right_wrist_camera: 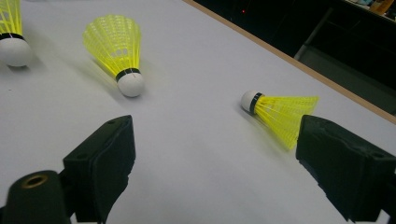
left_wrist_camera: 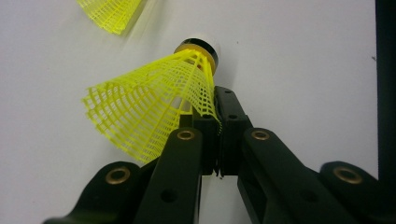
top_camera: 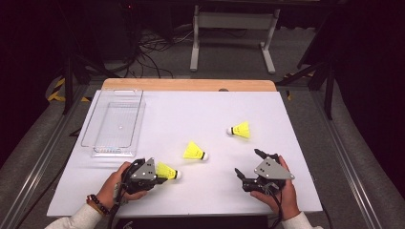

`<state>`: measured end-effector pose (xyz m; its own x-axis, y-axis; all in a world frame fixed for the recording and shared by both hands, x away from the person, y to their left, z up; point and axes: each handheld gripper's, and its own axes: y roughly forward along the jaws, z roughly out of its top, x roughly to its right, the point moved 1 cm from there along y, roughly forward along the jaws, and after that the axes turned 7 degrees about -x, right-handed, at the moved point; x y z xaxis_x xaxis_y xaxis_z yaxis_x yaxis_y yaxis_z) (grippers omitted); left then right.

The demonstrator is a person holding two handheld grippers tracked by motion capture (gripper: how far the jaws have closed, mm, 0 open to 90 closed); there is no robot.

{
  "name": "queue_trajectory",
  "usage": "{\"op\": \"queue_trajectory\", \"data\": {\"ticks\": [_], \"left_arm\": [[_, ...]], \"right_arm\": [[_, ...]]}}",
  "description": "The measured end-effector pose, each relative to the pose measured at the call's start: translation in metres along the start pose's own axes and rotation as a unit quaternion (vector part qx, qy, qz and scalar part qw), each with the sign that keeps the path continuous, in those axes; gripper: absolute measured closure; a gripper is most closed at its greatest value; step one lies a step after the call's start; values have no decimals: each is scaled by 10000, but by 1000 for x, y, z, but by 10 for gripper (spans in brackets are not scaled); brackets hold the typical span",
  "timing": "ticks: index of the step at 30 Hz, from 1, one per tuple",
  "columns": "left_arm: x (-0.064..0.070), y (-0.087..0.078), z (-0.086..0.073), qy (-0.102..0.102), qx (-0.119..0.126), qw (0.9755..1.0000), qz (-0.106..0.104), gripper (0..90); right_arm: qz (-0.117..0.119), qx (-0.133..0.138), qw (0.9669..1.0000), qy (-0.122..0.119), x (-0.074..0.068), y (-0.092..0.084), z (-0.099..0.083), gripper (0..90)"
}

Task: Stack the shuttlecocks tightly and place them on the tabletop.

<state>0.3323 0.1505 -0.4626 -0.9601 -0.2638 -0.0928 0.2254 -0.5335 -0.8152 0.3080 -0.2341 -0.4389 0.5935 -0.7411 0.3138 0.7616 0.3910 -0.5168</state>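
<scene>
Your table (top_camera: 200, 114) has a white top with a wooden strip along its far edge. I take the clear plastic tray (top_camera: 114, 121) as the landmark; it stands at the far left part of the table, and I cannot see anything lying in it.

Your left claw (top_camera: 160, 179) is just in front of the tray's near end, close to you. It is closed on the netted skirt of a yellow shuttlecock (left_wrist_camera: 154, 107): in the left gripper view the two black jaws are together and the thin edge of the net is pinched between them. The cork end of this shuttlecock points away from the tray, to the right.

Your right claw (top_camera: 248, 164) is well apart from the tray, at the near right of the table. Its jaws stand wide apart and nothing is between them.

A second shuttlecock (top_camera: 195, 151) lies on the table to the right of the tray's near corner, between your two claws and a little farther from you. A third shuttlecock (top_camera: 239, 130) lies still farther right of the tray, beyond your right claw, with its cork toward the tray.
</scene>
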Motion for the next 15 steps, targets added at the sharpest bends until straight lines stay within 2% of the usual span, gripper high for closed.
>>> {"op": "queue_trajectory", "data": {"ticks": [10, 15], "left_arm": [[2, 3, 0, 29, 32, 9999, -118, 885], [2, 3, 0, 26, 14, 10000, -83, 885]], "right_arm": [[25, -39, 10000, 16, -1, 2, 0, 128], [46, -60, 10000, 10, -1, 2, -1, 128]]}}
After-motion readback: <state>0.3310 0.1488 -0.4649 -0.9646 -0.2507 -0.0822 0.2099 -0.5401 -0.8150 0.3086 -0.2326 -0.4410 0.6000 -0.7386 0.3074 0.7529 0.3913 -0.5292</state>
